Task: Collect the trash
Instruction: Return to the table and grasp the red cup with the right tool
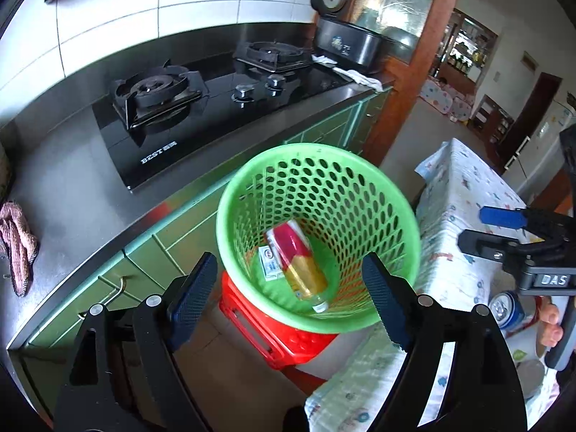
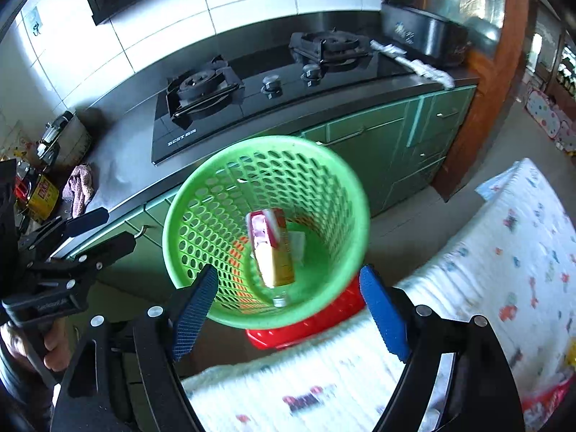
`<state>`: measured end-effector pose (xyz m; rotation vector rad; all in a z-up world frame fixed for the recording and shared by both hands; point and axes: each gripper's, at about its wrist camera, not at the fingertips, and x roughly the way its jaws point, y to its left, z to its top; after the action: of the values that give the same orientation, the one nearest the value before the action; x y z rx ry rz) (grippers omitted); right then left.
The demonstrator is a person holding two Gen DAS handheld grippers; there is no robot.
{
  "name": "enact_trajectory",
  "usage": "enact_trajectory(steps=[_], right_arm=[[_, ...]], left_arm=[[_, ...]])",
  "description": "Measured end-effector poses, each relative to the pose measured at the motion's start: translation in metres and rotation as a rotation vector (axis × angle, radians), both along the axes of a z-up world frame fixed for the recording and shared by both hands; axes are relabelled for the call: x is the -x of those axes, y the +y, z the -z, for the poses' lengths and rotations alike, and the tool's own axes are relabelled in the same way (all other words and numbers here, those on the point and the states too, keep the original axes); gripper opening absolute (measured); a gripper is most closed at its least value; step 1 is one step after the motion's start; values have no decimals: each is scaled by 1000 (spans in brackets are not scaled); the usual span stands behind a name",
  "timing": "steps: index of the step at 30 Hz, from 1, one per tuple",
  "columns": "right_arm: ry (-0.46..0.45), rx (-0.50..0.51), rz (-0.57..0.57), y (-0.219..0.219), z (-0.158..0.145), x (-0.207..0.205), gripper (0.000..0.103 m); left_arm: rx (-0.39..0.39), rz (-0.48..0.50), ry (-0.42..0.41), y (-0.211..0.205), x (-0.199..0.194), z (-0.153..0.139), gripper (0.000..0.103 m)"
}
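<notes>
The left gripper (image 1: pixel 293 298) stands open with nothing between its blue pads, poised over the green basket (image 1: pixel 396 212). The right gripper (image 2: pixel 289 309) is open and empty too, above the same basket. Inside, on the bottom, lie a red-and-yellow bottle (image 1: pixel 297 262) and a small white carton (image 1: pixel 269 264). The basket sits on a red stool (image 1: pixel 273 338), between the green cabinets (image 1: pixel 151 262) and a cloth-covered table (image 1: pixel 464 194).

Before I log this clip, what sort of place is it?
A home kitchen, most likely: a two-burner gas hob set in a steel counter, green cabinet fronts below, and a rice cooker at the end.
</notes>
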<state>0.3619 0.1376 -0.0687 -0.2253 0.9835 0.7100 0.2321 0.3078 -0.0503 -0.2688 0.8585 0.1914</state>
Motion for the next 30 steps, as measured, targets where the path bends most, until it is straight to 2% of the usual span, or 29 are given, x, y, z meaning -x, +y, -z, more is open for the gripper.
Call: enact_trajectory(steps=[7, 14, 24, 30], right_arm=[[-46, 4, 81, -76, -14, 24, 81], [-62, 58, 194, -159, -12, 35, 82], [-19, 186, 375, -274, 13, 21, 82], [33, 235, 434, -318, 36, 9, 83]], left_arm=[[-1, 58, -19, -39, 7, -5, 85], [13, 120, -8, -83, 10, -2, 85], [7, 222, -4, -142, 9, -3, 88], [-7, 303, 1, -174, 8, -2, 90]])
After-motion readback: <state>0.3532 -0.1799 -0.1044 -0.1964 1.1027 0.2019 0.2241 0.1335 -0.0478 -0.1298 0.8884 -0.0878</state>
